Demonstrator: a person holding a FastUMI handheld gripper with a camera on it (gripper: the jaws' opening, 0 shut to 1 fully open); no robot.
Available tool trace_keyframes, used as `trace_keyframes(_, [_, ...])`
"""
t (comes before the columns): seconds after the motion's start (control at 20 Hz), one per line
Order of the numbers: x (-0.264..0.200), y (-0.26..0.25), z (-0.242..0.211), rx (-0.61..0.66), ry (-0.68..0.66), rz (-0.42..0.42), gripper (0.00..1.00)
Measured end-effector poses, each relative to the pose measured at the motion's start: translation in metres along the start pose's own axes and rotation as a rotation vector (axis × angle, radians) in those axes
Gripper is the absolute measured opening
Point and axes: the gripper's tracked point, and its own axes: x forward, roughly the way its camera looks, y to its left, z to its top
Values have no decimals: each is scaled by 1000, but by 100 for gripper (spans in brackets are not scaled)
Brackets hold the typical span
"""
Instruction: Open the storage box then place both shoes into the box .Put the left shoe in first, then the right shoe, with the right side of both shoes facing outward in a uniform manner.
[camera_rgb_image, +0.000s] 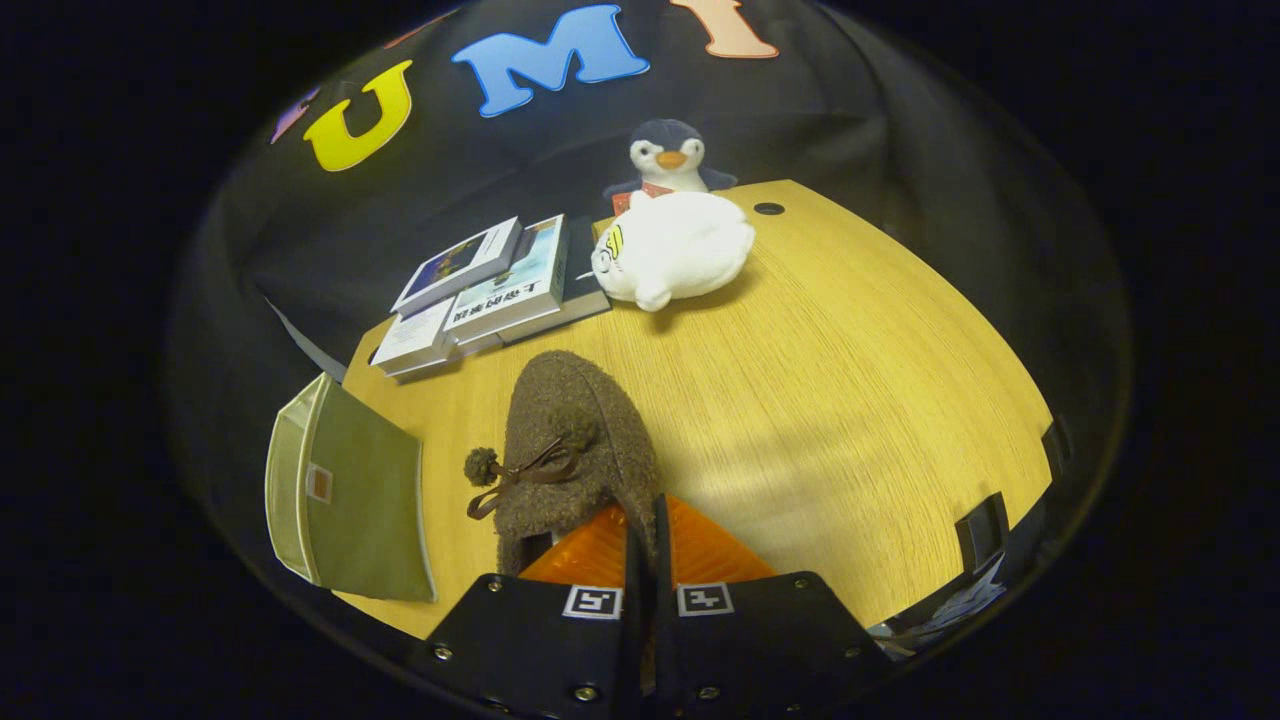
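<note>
Brown, fuzzy wool shoe with a small bow (570, 450) hangs above the wooden surface (850, 420), its heel rim pinched by the clenched fingers (645, 540), probably for carrying toward the green fabric storage box (350, 500) nearby.

No legible text: stacked books (500, 285) left of the white plush (680, 250) bear blurred characters; square coded markers (592, 601) on the gripper (648, 530), fingers pinching the shoe (570, 440).
</note>
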Motion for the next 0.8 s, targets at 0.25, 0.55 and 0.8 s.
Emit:
trace_keyframes(0.25, [-18, 49, 11, -6, -20, 39, 6])
trace_keyframes(0.55, [-37, 118, 21, 3, -40, 105, 6])
trace_keyframes(0.8, [-45, 176, 18, 7, -42, 147, 6])
